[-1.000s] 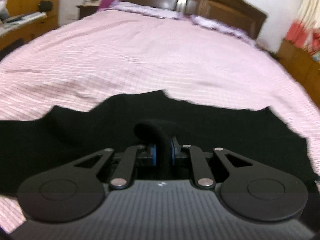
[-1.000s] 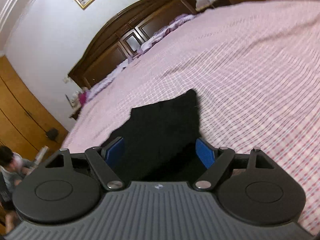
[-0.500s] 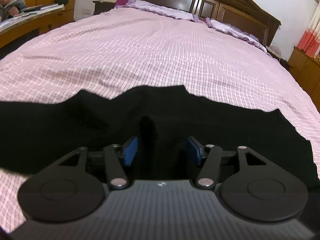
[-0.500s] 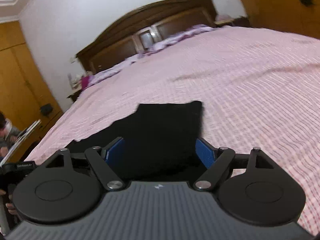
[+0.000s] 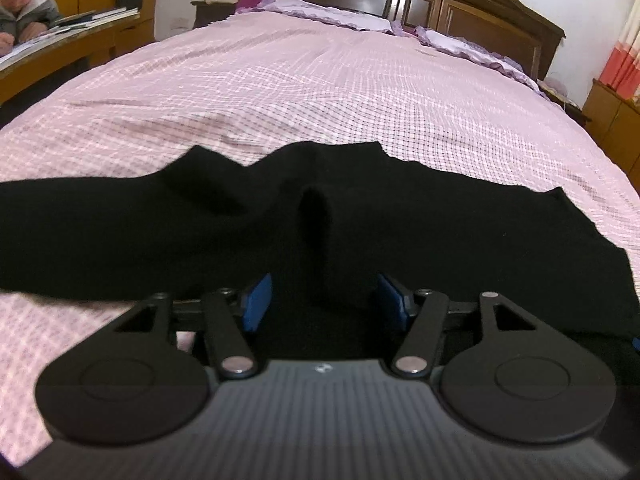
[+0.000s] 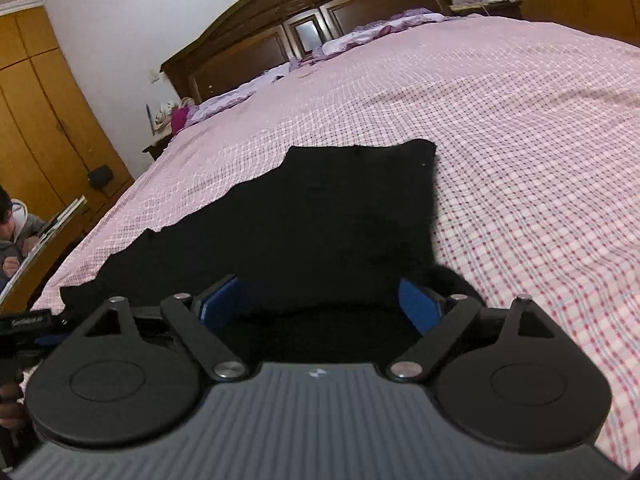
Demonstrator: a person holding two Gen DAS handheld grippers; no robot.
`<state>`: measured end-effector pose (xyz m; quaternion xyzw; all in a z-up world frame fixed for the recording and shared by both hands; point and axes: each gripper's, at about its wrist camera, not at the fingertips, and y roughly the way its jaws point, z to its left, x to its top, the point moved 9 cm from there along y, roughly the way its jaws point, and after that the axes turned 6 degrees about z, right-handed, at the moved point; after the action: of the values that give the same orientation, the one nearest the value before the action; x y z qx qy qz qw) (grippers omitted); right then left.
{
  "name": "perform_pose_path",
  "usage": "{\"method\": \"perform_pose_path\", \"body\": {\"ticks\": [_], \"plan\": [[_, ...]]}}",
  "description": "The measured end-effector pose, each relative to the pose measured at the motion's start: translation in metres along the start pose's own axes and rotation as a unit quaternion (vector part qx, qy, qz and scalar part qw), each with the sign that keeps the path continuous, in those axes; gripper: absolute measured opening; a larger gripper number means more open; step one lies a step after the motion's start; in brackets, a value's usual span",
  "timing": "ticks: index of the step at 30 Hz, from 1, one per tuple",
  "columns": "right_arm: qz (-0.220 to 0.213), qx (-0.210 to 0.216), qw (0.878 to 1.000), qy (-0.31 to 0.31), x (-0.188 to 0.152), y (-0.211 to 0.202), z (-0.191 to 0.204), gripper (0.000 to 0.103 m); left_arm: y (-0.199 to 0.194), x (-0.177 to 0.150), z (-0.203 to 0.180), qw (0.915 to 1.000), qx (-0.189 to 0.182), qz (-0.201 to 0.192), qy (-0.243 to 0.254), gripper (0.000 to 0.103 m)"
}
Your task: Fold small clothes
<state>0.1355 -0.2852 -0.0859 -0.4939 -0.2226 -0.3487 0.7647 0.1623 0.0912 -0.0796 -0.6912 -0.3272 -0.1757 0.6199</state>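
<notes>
Where a second ago it pinched a fold, the left tool (image 5: 323, 300) now gapes over the black garment (image 5: 440, 232) on the bed (image 5: 320, 92). In the right view, the right tool (image 6: 320, 304) stays spread above the cloth.

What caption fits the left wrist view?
Open left tongs over a black garment spread on a pink checked bedspread.
</notes>
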Motion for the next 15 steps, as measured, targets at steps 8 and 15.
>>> {"method": "perform_pose_path", "body": {"ticks": [8, 15], "plan": [[0.027, 0.001, 1.000, 0.002, -0.014, -0.034, 0.020, 0.091, -0.053, -0.004, 0.047, 0.9987, 0.014, -0.008, -0.049, 0.061], [0.035, 0.015, 0.999, 0.009, -0.025, -0.060, 0.026, 0.092, -0.072, -0.014, 0.112, 0.9921, 0.058, -0.012, -0.111, 0.061]]}}
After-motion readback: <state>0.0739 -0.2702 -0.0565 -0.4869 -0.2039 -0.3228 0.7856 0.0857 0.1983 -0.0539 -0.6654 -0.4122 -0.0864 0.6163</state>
